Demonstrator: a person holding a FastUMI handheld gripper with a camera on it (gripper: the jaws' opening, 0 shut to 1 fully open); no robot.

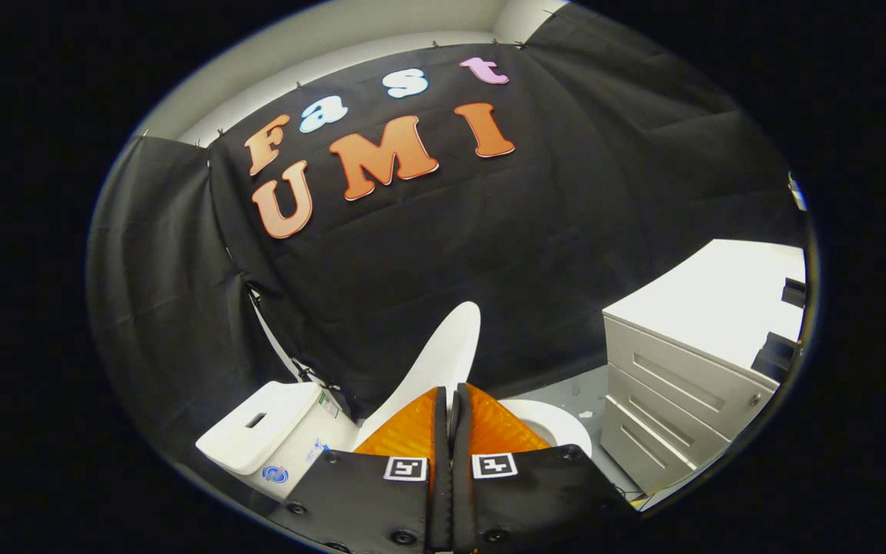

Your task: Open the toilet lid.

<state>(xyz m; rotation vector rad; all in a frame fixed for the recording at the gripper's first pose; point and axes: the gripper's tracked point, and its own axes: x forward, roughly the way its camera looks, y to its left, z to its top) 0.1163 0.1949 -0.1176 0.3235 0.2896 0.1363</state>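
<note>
Tongs (451, 400) pressed together, gripping nothing, with raised toilet lid (443, 350) standing just beyond them.

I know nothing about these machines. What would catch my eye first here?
Probably the white toilet lid, raised and tilted up, its edge pinched between the gripper fingers, which look shut on it. Beside it stands the white tank, and the seat lies just beyond the fingers. Across from the tank is a pale drawer cabinet against the black cloth wall.
</note>
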